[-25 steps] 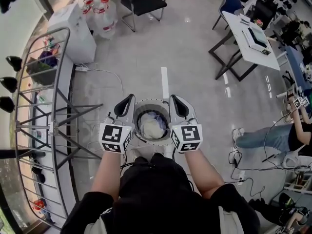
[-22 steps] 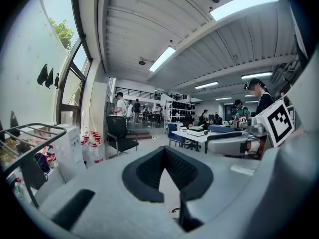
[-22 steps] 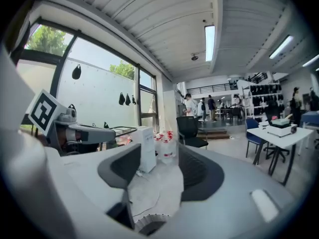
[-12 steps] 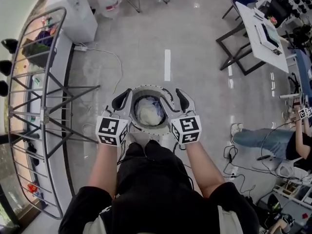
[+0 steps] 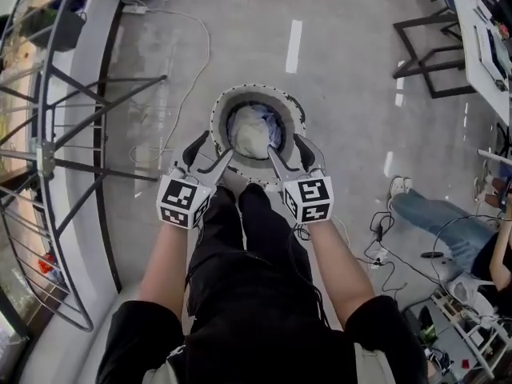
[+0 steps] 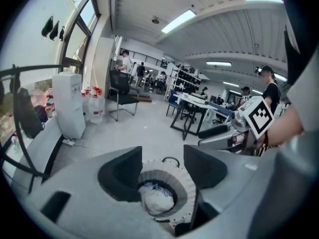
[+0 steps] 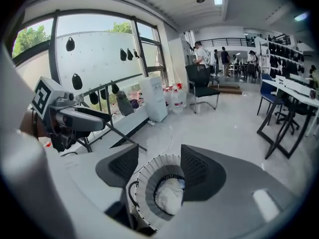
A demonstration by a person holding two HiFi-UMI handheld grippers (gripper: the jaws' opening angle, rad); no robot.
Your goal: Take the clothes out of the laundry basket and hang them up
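A round white laundry basket (image 5: 218, 112) stands on the floor ahead of my legs, holding a pale bundle of clothes (image 5: 251, 133) with some blue cloth. My left gripper (image 5: 210, 156) hovers at the basket's near left rim. Its jaws have just been opening and nothing is between them. My right gripper (image 5: 292, 155) hovers at the near right rim, open and empty, its jaws having spread a moment before. In the left gripper view the clothes (image 6: 157, 201) lie below the gap of the left gripper (image 6: 160, 166). In the right gripper view the clothes (image 7: 169, 195) lie below the right gripper (image 7: 159, 168).
A metal drying rack (image 5: 48, 158) runs along the left by the window. Cables (image 5: 376, 254) lie on the floor at the right, near a seated person's leg (image 5: 436, 218). A table (image 5: 484, 22) stands at the far right. A white water dispenser (image 6: 67, 108) and a chair (image 6: 122, 91) stand further back.
Both grippers have dropped from above the basket to its near rim. Both now stand with jaws spread. The basket sits higher in the head view.
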